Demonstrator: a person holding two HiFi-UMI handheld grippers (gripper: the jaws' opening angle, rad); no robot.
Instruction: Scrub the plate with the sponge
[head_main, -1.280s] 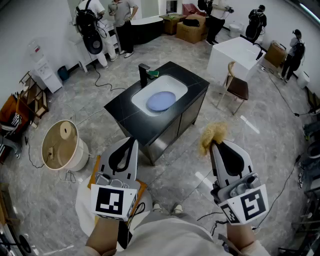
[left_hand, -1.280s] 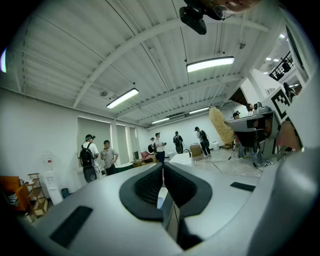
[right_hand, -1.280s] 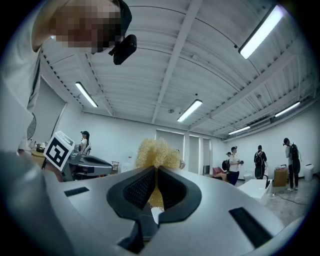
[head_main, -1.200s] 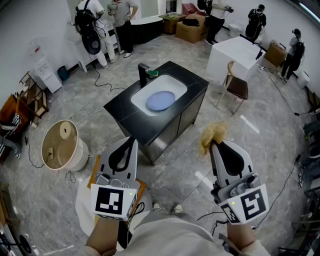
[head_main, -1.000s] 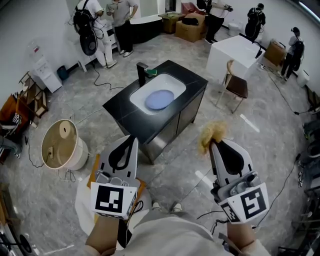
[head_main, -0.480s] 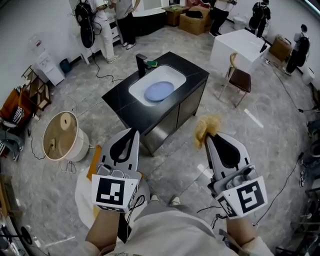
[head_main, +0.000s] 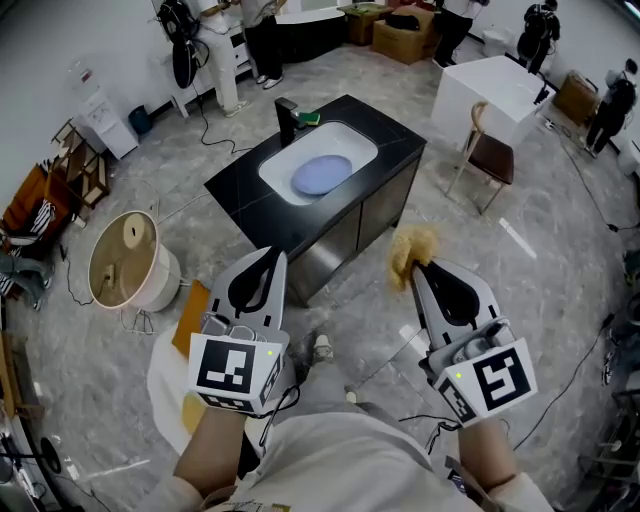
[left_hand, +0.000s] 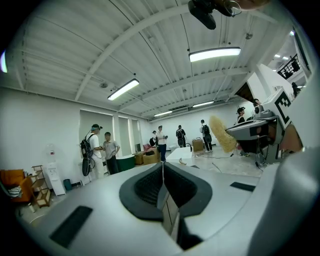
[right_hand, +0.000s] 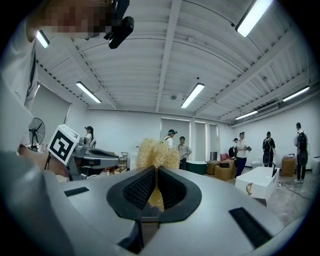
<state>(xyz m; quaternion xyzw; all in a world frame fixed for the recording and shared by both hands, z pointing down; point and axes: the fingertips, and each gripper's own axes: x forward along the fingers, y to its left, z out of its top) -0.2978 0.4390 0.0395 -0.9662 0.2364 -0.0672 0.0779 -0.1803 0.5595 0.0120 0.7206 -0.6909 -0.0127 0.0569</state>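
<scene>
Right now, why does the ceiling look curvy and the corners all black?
Left gripper view: a very wide lens bends the ceiling and leaves black corners. Right gripper view: the same bending, the same dark rim. Head view: the floor bulges like a ball, and the light is even.

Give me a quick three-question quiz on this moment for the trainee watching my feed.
1. True or false: the left tongs are shut with nothing between them.
2. Fill in: the right tongs are shut on a ____.
3. Where does the pale blue round plate lie? A) in the white sink basin of the black counter B) in the left tongs C) in the right tongs
Key: 1 true; 2 yellow fibrous sponge; 3 A.
</scene>
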